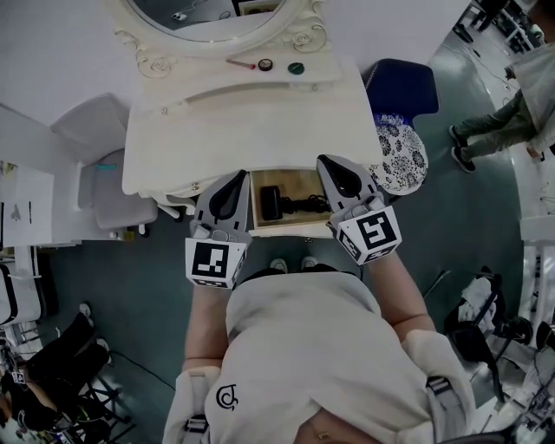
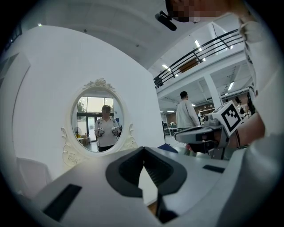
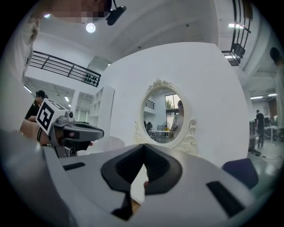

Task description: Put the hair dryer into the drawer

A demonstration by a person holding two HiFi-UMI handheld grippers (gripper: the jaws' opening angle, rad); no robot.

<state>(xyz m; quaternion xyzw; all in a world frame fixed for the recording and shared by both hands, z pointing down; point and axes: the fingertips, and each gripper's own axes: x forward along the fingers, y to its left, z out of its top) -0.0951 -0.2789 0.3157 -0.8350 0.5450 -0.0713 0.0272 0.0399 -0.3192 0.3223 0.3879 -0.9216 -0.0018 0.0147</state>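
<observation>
A staged bedroom corner is sitting inside an open lab hall: a white vanity counter (image 1: pixel 234 130) with an oval mirror (image 2: pixel 98 116) is standing against a partition wall (image 2: pixel 44 88), while a mezzanine railing (image 2: pixel 204 49) is running overhead and a person (image 2: pixel 184 115) is standing beyond.

hair dryer (image 1: pixel 276 205) in drawer (image 1: pixel 299 183) | drawer under table (image 1: pixel 243 121) frnt | mirror (image 1: pixel 208 13) bhd

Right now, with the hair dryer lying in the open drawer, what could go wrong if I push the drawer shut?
1. The cord lies loosely bunched beside the hair dryer in the drawer; a loop could ride up and get pinched as it closes.
2. The left tongs and right tongs are shut and flank the drawer; pushing with only one might skew it.
3. A hard shove may jolt the small round items on the tabletop.
</observation>
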